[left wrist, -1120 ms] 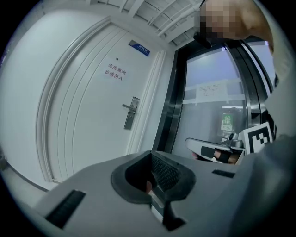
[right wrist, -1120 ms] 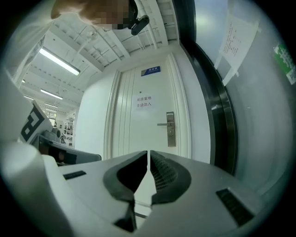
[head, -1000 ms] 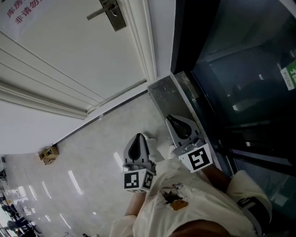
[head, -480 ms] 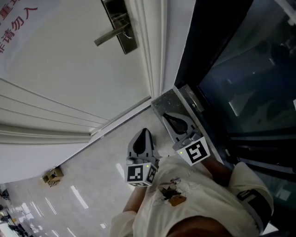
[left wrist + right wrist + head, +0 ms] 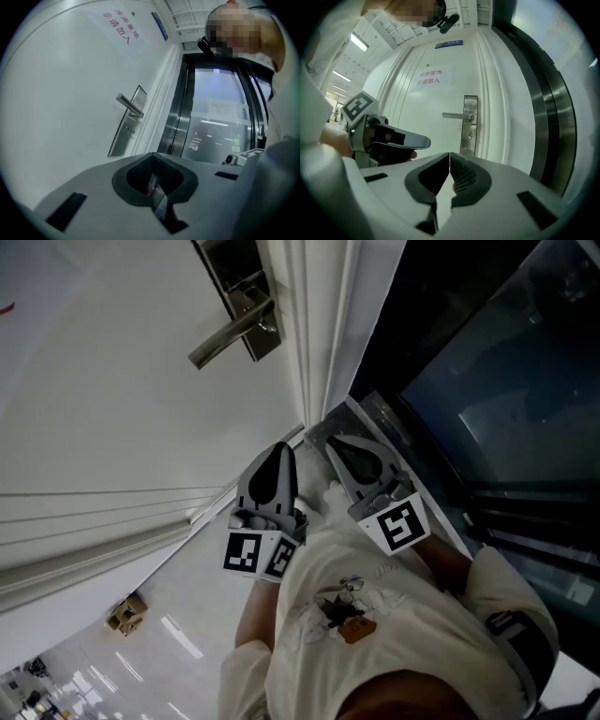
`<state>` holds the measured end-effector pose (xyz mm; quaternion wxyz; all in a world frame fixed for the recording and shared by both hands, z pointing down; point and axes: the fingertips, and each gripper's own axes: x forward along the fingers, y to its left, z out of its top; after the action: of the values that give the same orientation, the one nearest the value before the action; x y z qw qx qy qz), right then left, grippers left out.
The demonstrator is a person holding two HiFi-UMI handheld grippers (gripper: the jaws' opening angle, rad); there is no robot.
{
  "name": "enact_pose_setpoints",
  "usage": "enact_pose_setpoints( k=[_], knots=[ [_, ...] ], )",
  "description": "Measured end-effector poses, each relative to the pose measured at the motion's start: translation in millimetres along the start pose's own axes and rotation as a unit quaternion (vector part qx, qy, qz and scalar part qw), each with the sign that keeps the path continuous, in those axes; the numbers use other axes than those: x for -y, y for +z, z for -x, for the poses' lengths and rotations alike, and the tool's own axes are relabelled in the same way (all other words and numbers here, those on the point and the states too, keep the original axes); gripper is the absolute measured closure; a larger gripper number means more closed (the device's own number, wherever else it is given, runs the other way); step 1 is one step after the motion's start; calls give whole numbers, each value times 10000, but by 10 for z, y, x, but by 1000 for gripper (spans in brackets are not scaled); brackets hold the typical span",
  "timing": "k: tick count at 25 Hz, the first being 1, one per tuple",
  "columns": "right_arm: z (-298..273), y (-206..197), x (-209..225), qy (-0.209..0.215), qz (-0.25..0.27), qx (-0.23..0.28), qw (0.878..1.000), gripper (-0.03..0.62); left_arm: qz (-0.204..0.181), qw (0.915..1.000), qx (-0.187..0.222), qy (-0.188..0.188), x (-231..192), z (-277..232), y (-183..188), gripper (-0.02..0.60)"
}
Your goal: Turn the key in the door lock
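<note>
Ahead, tall rectangular brushed-steel lock plate (image 5: 469, 146)

office corridor: signed white door (image 5: 417, 112), glass partition (image 5: 487, 381).

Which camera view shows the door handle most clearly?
The right gripper view: the handle faces the camera squarely, plate included. The head view catches it at a steep angle near the top edge; the left gripper view shows it obliquely.

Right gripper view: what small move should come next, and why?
Probably carry the right tool forward toward the keyhole under the silver lever handle on the white door, opening it on the way: it is shut, empty and well short of the lock.
</note>
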<state>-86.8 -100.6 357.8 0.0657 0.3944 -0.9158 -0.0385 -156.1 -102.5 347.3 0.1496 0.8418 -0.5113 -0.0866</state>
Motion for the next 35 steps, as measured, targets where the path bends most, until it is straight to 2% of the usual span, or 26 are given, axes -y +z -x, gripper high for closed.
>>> enact_pose_setpoints(
  k=[4,8,11,13,17,21,25,31,35],
  knots=[
    [-103,54,115,-37,22,76,10000,585,550,9974,222,-413,-50,-336,143,579],
    [-134,91,252,-160,40,121,9998,585,1504,9831,635,-829,-126,-672,302,540],
    [-105,157,374,-308,-10,212,9993,585,2060,9715,895,-761,-260,-907,375,501],
    [-86,185,441,-359,-21,231,9991,585,2198,9687,1013,-550,-356,-1034,408,486],
    [-68,162,512,-409,-75,191,9990,585,2174,9699,1097,-37,-480,-1213,478,469],
    [-97,136,541,-406,-125,173,9989,585,1883,9742,1178,407,-556,-1342,589,469],
    [-115,153,593,-428,-167,205,9987,585,1682,9749,1180,859,-640,-1471,607,469],
    [-101,171,688,-494,-142,223,9984,585,1446,9761,1117,1176,-644,-1599,594,469],
    [-60,158,762,-530,-206,225,9981,585,1125,9747,1078,1605,-685,-1615,591,490]
  ],
)
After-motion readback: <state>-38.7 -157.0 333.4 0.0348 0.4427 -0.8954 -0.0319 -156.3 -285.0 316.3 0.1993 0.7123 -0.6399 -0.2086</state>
